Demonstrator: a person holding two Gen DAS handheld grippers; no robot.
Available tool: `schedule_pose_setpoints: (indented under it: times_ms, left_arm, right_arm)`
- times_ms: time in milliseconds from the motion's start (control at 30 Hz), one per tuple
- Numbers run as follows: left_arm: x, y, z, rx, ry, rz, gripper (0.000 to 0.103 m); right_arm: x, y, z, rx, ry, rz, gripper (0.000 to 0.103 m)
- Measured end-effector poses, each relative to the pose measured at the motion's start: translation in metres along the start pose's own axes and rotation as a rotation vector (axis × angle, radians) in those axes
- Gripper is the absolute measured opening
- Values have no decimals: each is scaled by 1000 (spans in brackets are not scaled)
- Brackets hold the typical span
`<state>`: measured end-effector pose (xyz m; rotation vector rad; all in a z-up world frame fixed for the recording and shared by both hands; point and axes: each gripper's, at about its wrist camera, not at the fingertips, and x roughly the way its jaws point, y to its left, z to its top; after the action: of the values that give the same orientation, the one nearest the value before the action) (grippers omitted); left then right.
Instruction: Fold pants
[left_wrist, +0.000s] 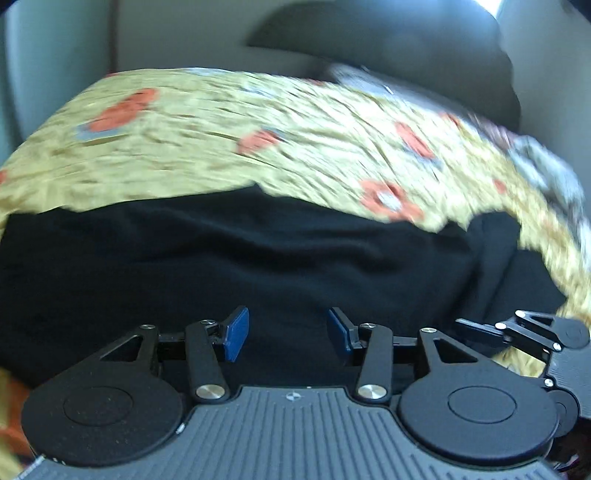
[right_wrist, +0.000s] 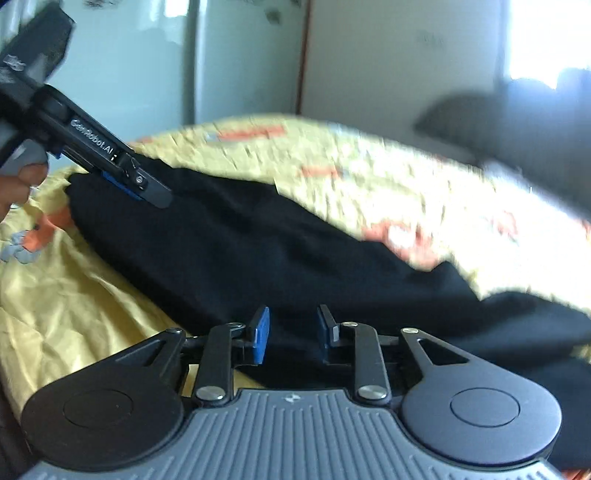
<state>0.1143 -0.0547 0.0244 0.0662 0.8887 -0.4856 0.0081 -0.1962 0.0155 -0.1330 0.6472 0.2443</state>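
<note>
1. Black pants (left_wrist: 258, 251) spread on a bed's floral sheet (left_wrist: 221, 129), long axis running across both views.
2. Left gripper (left_wrist: 288, 334) over the cloth, jaws apart, empty.
3. Right gripper (right_wrist: 291, 334) likewise, jaws apart.

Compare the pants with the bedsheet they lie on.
The pants are plain black; the bedsheet is yellow with orange and grey patches. The pants cover only part of the near area; the bedsheet stretches beyond them on every visible side. Both are soft, wrinkled fabric. Both grippers, left and right, hover open over the pants.
</note>
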Motion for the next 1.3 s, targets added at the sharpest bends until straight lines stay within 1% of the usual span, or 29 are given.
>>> schedule_pose_setpoints:
  times_ms: [33, 67, 133, 167, 200, 233, 267, 300, 333, 367, 433, 500, 567, 667, 733, 867, 933, 1000, 1100, 1167, 1200, 1300]
  left_arm:
    - [9, -9, -3, 29, 22, 2, 52]
    - [16, -15, -7, 46, 47, 0, 52]
    - [24, -25, -11, 64, 71, -25, 52]
    - [27, -28, -12, 68, 68, -24, 52]
    - [29, -32, -12, 74, 57, -13, 52]
    - [31, -38, -11, 85, 38, -2, 52]
    - [34, -43, -11, 92, 22, 5, 52]
    - [37, -46, -11, 98, 11, 14, 52]
    - [41, -48, -11, 99, 10, 24, 52]
    - [46, -50, -10, 101, 13, 31, 53]
    - [48, -57, -14, 116, -5, 56, 56]
    - [48, -67, -20, 164, -34, 87, 58]
    - [49, -76, -26, 207, -63, 119, 60]
    - [51, -86, -36, 259, -116, 165, 61]
    - [52, -89, -40, 272, -143, 181, 62]
    - [53, -89, -44, 258, -177, 184, 65]
    - [54, -87, -43, 243, -182, 180, 68]
    - [56, -85, -42, 229, -180, 179, 71]
    - [56, -82, -40, 205, -175, 177, 75]
    - [57, -81, -41, 199, -180, 180, 77]
    - [57, -80, -42, 197, -183, 181, 78]
    - [57, -78, -43, 186, -194, 181, 81]
  right_arm:
    - [6, 0, -5, 0, 44, 2, 26]
    - [5, 2, -9, -6, 56, 4, 26]
    - [-8, -1, -12, 13, 26, 18, 27]
    - [-16, -8, -14, 53, 4, 21, 27]
    - [-24, -21, -15, 112, -29, 0, 29]
    - [-29, -34, -17, 170, -55, -32, 37]
    - [-34, -51, -20, 248, -79, -78, 51]
    - [-38, -72, -24, 344, -101, -133, 58]
    - [-41, -91, -30, 432, -123, -168, 65]
    - [-43, -111, -36, 520, -142, -178, 65]
    - [-43, -148, -48, 689, -158, -156, 65]
    - [-39, -176, -61, 820, -171, -123, 66]
    - [-30, -202, -66, 911, -171, -79, 66]
    - [-19, -220, -69, 1003, -186, -15, 66]
    - [-18, -226, -66, 1018, -191, -11, 66]
    - [-14, -235, -38, 952, -203, -18, 66]
    - [-6, -239, -22, 906, -196, -14, 68]
    - [11, -243, -3, 849, -178, -33, 68]
    - [40, -248, 17, 778, -117, -49, 68]
    - [50, -248, 23, 748, -96, -75, 68]
    - [46, -247, 25, 743, -118, -101, 68]
    - [15, -249, 17, 775, -236, -146, 69]
